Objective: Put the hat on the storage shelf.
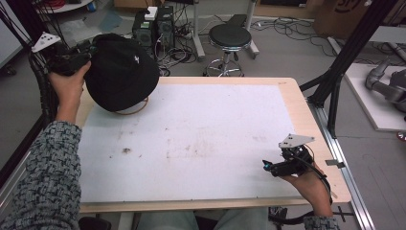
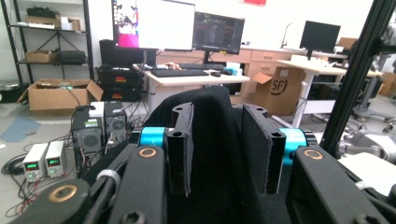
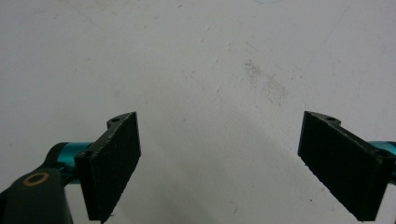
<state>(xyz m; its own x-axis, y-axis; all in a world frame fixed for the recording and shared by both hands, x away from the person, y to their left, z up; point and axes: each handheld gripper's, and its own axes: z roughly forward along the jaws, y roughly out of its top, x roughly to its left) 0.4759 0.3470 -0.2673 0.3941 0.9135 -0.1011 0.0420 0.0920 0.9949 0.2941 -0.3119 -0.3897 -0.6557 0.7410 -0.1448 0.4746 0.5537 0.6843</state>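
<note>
The black hat (image 1: 122, 72) sits at the far left corner of the table (image 1: 292, 110), resting on a thin wooden ring (image 1: 139, 109). The left claw (image 1: 79, 57) is right at the hat's left edge. In the left gripper view a fold of the hat (image 2: 217, 140) stands between the two pads (image 2: 180, 154). The jaws look a little apart, and it is hard to tell if the pads press the cloth or have let go.

The right claw (image 1: 268, 166) rests far away at the near right side, with its jaws wide and nothing between them. So the left hand (image 1: 69, 86) is much nearer to the hat.

The hat has a small white mark (image 1: 136, 59) on top, too small to read. A cardboard box (image 2: 280, 88) behind says "SF".
</note>
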